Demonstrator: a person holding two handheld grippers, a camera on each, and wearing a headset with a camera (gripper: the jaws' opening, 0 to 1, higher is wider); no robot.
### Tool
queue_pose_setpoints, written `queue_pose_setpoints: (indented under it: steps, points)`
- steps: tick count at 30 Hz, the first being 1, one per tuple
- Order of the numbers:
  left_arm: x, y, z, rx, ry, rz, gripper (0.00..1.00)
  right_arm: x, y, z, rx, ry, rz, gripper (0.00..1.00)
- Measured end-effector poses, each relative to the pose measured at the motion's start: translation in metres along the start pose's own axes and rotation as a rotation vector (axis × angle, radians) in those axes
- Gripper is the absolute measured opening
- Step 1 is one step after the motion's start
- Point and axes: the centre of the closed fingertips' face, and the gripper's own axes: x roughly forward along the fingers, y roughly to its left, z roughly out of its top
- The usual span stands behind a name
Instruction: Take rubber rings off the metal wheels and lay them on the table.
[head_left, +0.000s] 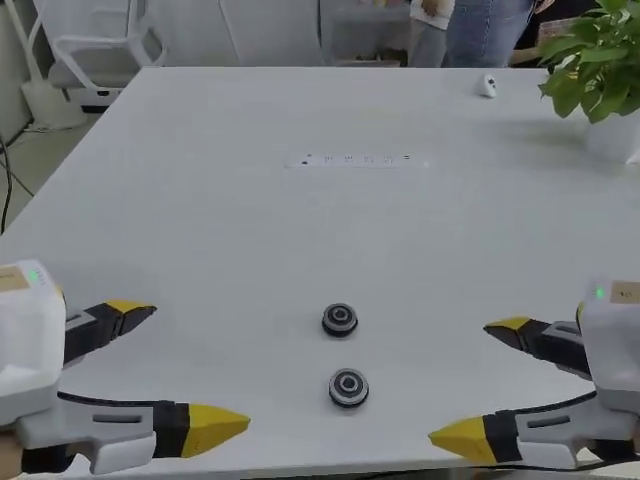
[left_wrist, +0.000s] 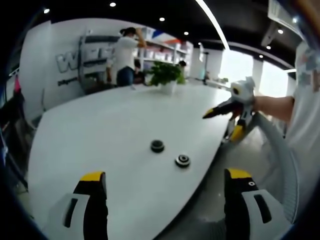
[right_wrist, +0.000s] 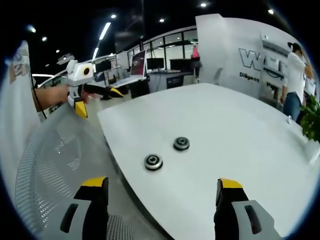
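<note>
The far wheel (head_left: 340, 320) and near wheel (head_left: 348, 388) lie flat by the tabletop's (head_left: 300, 230) near edge, midway along it, rings (head_left: 362, 390) on. The left gripper (head_left: 197, 368) and right gripper (head_left: 460, 382) flank them, jaws wide and empty. Best bet: pin a hub with one gripper, pinch the ring's rim with the other, then peel upward. The right gripper view adds a mesh chair (right_wrist: 55, 165) below that edge, and the head view a power strip (head_left: 350, 159) mid-tabletop.

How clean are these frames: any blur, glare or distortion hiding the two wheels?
Head view: soft, even light; near wheel and far wheel sharp, faint shadows on the table. Left gripper view: heavy fisheye bending, blown-out windows at upper right, both small and soft. Right gripper view: same bending, both somewhat clearer.
</note>
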Motion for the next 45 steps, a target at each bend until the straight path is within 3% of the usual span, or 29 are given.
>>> queue_pose_setpoints:
  steps: [4,23,34,37,45]
  points:
    - [0.003,-0.002,-0.003,0.003,0.012,-0.011,1.0,0.002,-0.002,0.001,-0.002,-0.004,0.001,0.88]
    - [0.012,0.003,0.003,0.063,0.015,-0.028,0.97,0.014,0.0,0.001,-0.017,-0.015,0.027,0.85]
    - [0.028,0.004,0.012,0.102,0.011,-0.08,0.93,0.028,-0.006,0.007,-0.052,-0.028,0.055,0.81]
    - [0.033,0.005,0.013,0.11,0.011,-0.091,0.91,0.033,-0.007,0.012,-0.068,-0.052,0.065,0.8]
    - [0.046,0.009,0.013,0.113,0.017,-0.124,0.86,0.047,-0.012,0.012,-0.106,-0.031,0.098,0.76]
